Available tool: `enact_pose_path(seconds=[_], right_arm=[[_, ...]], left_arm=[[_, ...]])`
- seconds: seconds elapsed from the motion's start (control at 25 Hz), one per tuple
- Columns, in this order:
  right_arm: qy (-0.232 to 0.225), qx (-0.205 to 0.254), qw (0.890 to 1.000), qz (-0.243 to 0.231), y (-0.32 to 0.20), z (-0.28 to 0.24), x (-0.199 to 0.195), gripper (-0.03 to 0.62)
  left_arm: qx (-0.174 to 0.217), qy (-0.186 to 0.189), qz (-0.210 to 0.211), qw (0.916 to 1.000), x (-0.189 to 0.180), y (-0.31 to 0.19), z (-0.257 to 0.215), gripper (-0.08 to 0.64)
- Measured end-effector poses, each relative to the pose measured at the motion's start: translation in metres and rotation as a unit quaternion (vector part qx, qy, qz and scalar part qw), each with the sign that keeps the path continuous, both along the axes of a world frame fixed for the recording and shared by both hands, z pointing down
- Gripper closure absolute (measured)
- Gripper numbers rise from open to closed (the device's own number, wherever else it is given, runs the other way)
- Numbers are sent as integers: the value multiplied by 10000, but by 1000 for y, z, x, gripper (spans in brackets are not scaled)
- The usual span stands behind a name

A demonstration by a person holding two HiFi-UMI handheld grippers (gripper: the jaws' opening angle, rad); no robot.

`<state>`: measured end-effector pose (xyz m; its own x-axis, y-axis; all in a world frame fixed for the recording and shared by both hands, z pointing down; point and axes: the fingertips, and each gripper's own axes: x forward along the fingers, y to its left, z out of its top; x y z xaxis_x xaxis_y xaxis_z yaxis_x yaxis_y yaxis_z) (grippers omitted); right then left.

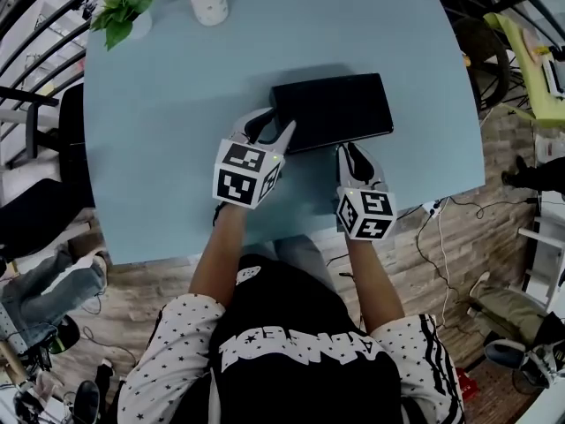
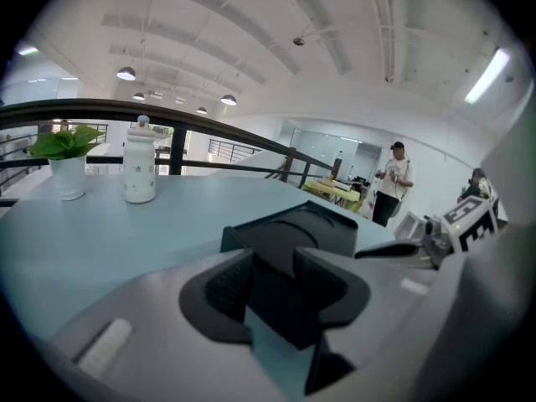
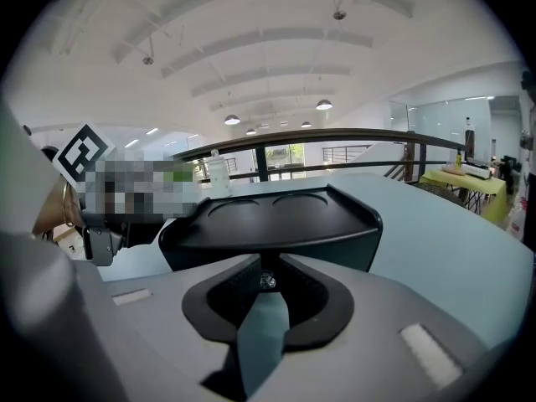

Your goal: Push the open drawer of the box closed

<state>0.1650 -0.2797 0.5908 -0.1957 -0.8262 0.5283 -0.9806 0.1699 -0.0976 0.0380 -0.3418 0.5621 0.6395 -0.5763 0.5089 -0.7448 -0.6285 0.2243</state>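
The right gripper (image 1: pixel 351 154) holds its fingers (image 3: pixel 320 304) only narrowly apart at the near face of the box (image 1: pixel 331 106). A small metal stud (image 3: pixel 266 281), probably the drawer's pull, sits between the tips, not visibly clamped. The left gripper (image 1: pixel 272 129) has its fingers spread wider, straddling the box's near left corner and gripping nothing that shows. The box lies flat on the bench (image 1: pixel 159 131); I cannot tell whether its drawer is flush. As I judge it, a push could slide or swivel the whole box, since nothing braces its far side. Backing off could snag the stud and drag the drawer out.
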Motion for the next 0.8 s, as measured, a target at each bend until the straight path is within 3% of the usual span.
enact_pose_path(seconds=[0.16,0.4,0.8], right_arm=[[-38,130,9999,107,2,-11,10,541],[-195,623,9976,226,7,-47,21,584],[-645,1471,9869,155,17,-112,27,594]], left_arm=[[11,-123,44,9999,-1,1,-3,560],[627,-297,-34,9976,-1,5,-35,560],[1326,-389,477,9893,18,29,-94,560]])
